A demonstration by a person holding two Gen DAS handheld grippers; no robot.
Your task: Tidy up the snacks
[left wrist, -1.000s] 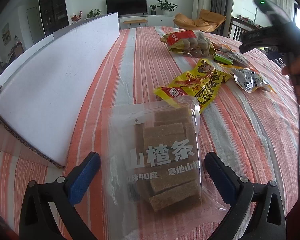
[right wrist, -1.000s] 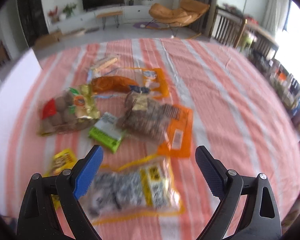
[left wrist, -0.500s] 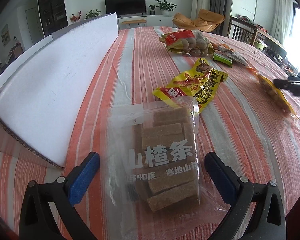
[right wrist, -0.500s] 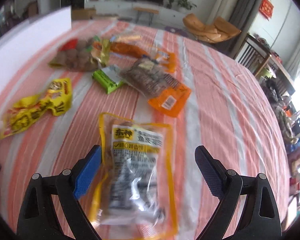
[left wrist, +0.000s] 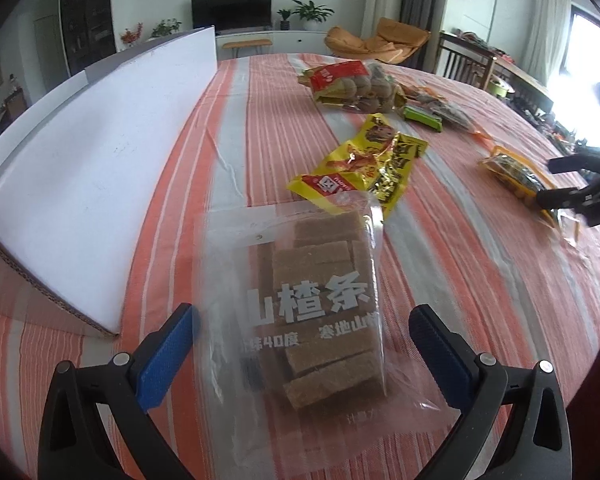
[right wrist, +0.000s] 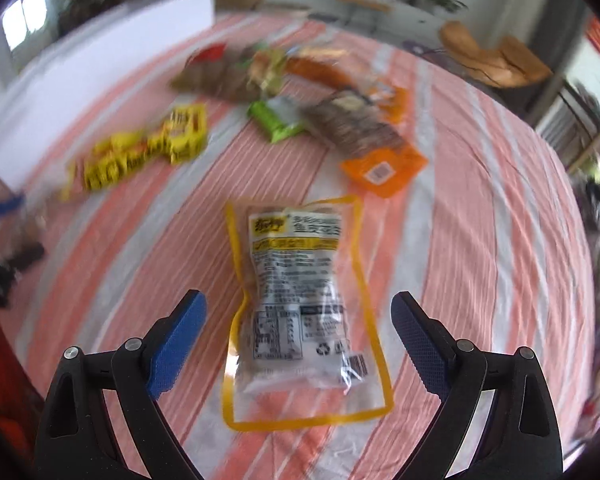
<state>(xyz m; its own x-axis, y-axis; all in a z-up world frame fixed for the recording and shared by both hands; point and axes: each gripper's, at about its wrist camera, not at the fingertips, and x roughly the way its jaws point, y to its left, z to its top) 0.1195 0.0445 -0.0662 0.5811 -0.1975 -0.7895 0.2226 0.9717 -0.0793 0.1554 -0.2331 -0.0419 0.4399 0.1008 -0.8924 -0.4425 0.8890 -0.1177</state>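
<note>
In the left wrist view, the left gripper (left wrist: 302, 344) is seen at the bottom of the frame with its blue-padded fingers (left wrist: 168, 354) spread wide, nothing being held. Between them, a clear plastic bag of brown hawthorn strips (left wrist: 306, 308) lies flat on the orange, white and grey striped tablecloth (left wrist: 452, 272); its long axis runs from the bottom of the frame towards the centre, its sealed top edge pointing up-frame. Just beyond that edge, and partly overlapped by it, a crinkled yellow foil snack packet (left wrist: 364, 170) is laid slanting towards the upper right. A white cardboard panel (left wrist: 96, 152) fills the left of the frame. A red-and-yellow bag of round brown snacks (left wrist: 350, 88) is seen in the upper centre.

In the right wrist view, which is blurred, the right gripper (right wrist: 298, 340) is likewise shown wide open and empty at the bottom. A yellow-bordered clear pouch with a white printed label (right wrist: 300, 304) lies between its fingers, long axis running up-frame, barcode end nearest the gripper. An orange-ended pouch (right wrist: 382, 168) and a small green packet (right wrist: 276, 120) lie above it.
</note>
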